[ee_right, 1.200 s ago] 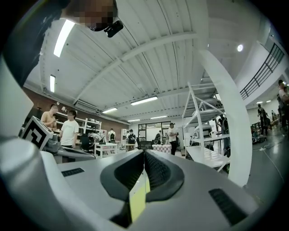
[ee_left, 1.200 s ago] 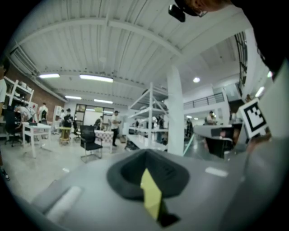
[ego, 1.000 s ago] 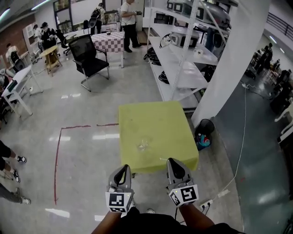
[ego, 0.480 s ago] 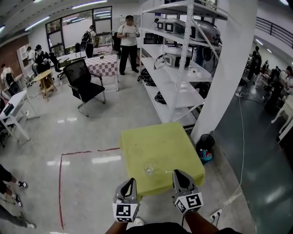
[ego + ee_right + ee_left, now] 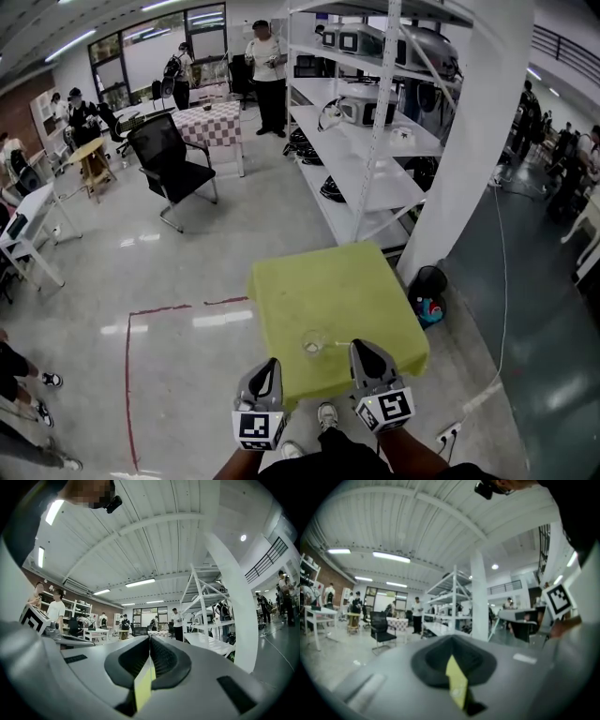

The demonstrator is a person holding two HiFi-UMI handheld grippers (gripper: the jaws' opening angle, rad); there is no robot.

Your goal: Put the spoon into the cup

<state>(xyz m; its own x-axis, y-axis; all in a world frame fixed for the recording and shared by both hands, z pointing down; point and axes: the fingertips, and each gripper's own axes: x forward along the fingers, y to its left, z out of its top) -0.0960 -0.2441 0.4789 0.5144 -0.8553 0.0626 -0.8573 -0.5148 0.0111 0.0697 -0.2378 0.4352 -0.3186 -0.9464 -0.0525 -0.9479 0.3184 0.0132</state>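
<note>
In the lower middle of the head view, a yellow-green surface [image 5: 328,286] is carrying a clear cup [image 5: 313,343], which is standing upright close to its near edge. A thin pale spoon [image 5: 337,344] is lying just right of the cup, too small to tell whether the two are touching. The left claw [image 5: 269,367] is hovering at the lower centre-left, by the surface's near-left corner, with its jaws pressed together on nothing. The right claw [image 5: 360,350] is hanging over the near edge just right of the spoon, likewise closed tight and empty. White shelving [image 5: 361,141] is standing behind the surface in the upper middle.
</note>
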